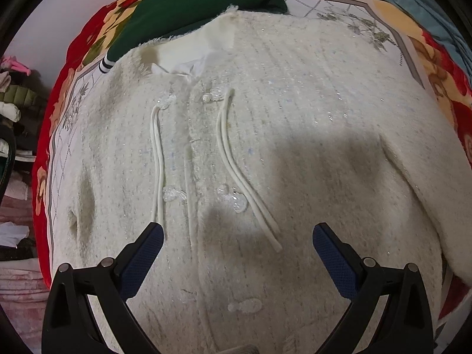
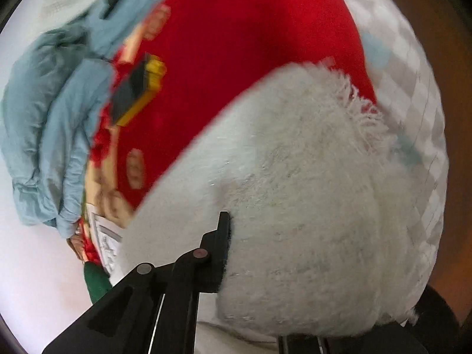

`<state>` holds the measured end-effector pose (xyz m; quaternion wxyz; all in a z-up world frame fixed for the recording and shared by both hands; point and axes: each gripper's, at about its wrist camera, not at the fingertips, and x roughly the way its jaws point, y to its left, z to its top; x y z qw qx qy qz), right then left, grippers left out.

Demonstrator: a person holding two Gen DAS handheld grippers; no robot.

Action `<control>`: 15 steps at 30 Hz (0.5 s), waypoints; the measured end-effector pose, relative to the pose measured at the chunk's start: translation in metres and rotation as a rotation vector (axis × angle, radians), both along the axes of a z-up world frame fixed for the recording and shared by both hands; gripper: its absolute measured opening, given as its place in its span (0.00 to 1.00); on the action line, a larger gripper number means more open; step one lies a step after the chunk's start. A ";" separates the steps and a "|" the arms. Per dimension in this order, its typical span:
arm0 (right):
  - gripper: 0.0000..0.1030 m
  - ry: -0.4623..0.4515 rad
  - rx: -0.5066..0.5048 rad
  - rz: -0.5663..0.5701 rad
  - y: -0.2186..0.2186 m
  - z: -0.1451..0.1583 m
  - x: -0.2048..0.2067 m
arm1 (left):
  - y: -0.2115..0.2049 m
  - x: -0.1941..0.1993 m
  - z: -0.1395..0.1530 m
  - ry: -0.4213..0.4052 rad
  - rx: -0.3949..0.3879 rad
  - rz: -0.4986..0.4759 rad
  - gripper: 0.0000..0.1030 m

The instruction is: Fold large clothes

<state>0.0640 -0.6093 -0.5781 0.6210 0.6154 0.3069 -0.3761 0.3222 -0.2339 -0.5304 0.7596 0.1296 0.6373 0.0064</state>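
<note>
A cream tweed jacket (image 1: 295,112) with clear bead buttons and two white cords (image 1: 233,159) lies front up on the bed. My left gripper (image 1: 238,236) hovers open over its lower front, touching nothing. Its right sleeve (image 1: 427,183) is lifted and folded in at the right. In the right wrist view my right gripper (image 2: 233,236) is shut on that fluffy cream sleeve (image 2: 309,191), which fills the view and hides the right finger; the left finger (image 2: 222,236) presses into it.
A red floral blanket (image 1: 73,67) with a white quilted panel (image 1: 339,11) covers the bed. A dark green garment (image 1: 191,6) lies by the collar. Blue bedding (image 2: 53,124) and a yellow-black box (image 2: 138,88) lie beyond. Piled clothes (image 1: 14,112) stand at left.
</note>
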 end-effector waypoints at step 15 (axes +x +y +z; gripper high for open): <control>0.07 -0.037 -0.448 0.978 0.223 0.175 0.298 | 0.180 0.048 0.036 -0.047 0.008 0.373 1.00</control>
